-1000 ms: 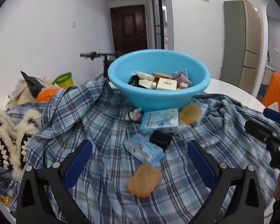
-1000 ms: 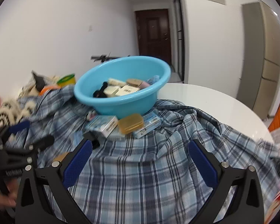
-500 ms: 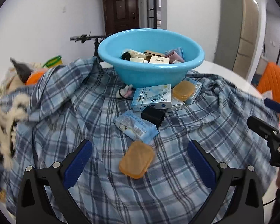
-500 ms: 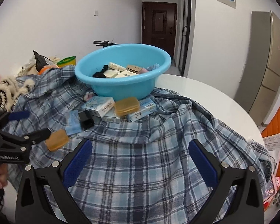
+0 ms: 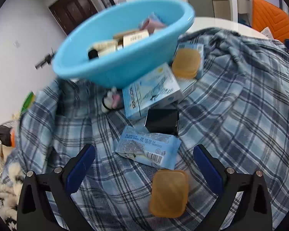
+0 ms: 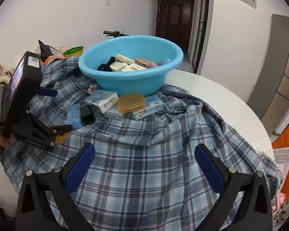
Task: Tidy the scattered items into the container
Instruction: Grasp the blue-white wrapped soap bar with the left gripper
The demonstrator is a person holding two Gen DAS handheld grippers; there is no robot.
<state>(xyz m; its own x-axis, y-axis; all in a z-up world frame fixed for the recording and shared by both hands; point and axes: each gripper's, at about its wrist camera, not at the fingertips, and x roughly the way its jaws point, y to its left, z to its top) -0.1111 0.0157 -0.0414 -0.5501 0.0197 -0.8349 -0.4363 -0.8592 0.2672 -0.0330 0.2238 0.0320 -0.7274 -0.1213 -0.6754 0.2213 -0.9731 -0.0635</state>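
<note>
A light blue basin (image 5: 113, 65) (image 6: 131, 80), holding several small boxes, stands on a blue plaid cloth (image 6: 144, 154). In front of it lie a pale blue box (image 5: 152, 92), a black box (image 5: 162, 120), a blue tissue pack (image 5: 148, 148) and two orange cases, one by the basin (image 5: 186, 62) (image 6: 131, 101). My left gripper (image 5: 144, 169) (image 6: 55, 111) is open and low over the cloth, with the nearer orange case (image 5: 169, 192) lying between its fingers, untouched. My right gripper (image 6: 144, 165) is open and empty, back from the pile.
The cloth covers much of a round white table (image 6: 212, 96). A dark bag, a green tub (image 6: 73, 51) and woolly items (image 5: 2, 190) crowd the left side. An orange chair (image 5: 269, 21) stands at the right. A hand (image 6: 0, 138) holds the left gripper.
My left gripper has tilted and moved forward and down toward the pile, so the near orange case now sits between its fingers. The right gripper's view has shifted only a little.
</note>
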